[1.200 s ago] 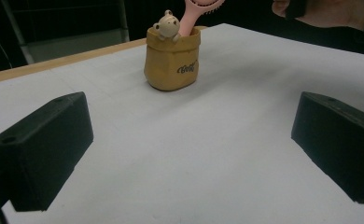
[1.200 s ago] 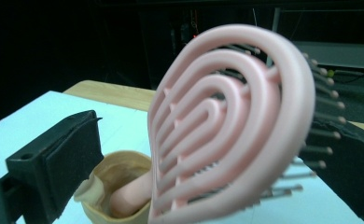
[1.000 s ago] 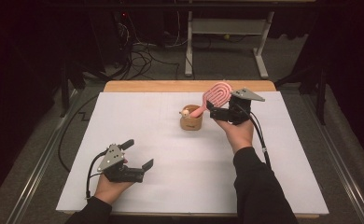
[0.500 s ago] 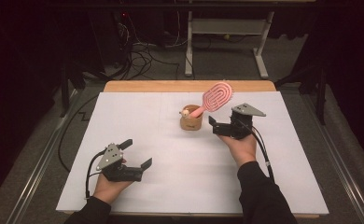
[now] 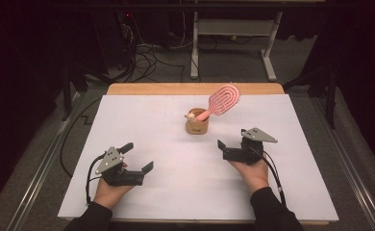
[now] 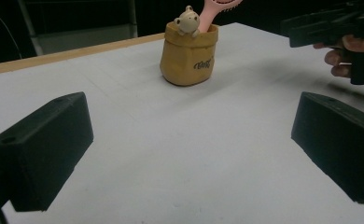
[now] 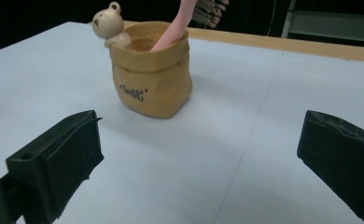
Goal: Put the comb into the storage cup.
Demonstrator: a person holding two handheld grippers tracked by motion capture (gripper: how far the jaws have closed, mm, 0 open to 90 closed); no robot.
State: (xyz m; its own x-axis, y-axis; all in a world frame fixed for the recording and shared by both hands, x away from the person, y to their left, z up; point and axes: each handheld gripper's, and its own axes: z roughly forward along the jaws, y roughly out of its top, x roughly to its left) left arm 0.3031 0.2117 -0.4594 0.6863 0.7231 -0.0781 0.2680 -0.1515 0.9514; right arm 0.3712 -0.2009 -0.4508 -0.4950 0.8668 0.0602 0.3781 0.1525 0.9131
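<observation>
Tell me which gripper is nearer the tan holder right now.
Right. The right gripper sits just beside the tan holder, jaws open, apart from it. The left gripper is farther off, near the table's front-left.

A white sheet (image 5: 142,120) covers the table, leaving a strip of bare wood (image 5: 195,88) along the far edge. Beyond it, on the floor, black cables (image 5: 144,55) tangle at the far left beside a grey metal stand (image 5: 233,29).
</observation>
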